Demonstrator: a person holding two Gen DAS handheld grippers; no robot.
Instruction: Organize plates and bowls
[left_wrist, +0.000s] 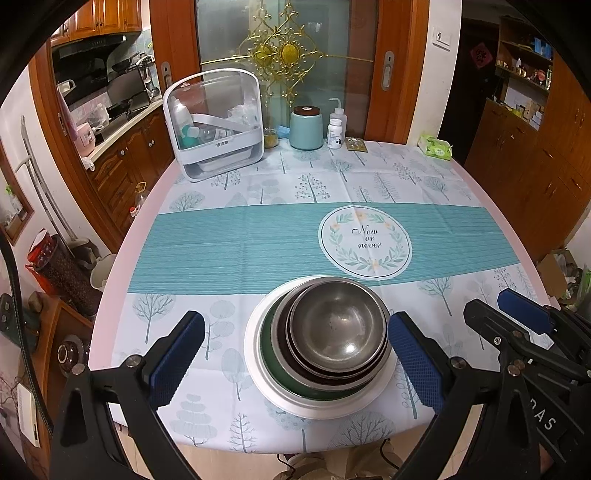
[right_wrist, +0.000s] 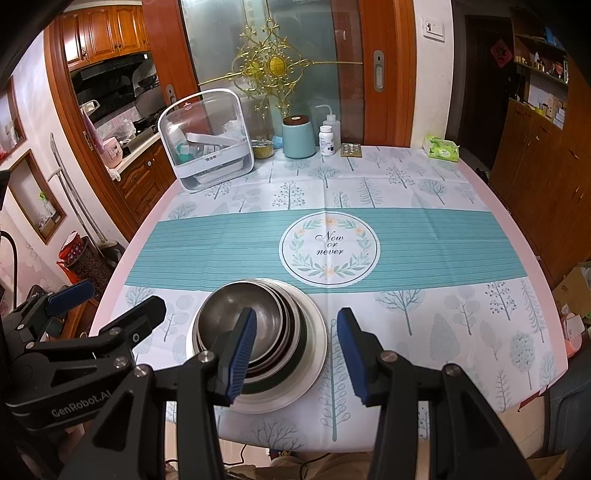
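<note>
Fingers: left gripper (left_wrist: 295, 356) spread wide around nested bowls (left_wrist: 338, 328) on white plate (left_wrist: 258, 369), untouched; right gripper (right_wrist: 297, 350) half-open, empty, just beside.

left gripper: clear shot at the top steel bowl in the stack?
Probably yes. The left gripper is open, the steel bowl sits uncovered atop the stack between its fingers, and the right gripper stands off to one side.

Dull steel bowl (left_wrist: 338, 328), glossy white plate (left_wrist: 258, 373), matt printed tablecloth (left_wrist: 236, 243).
</note>
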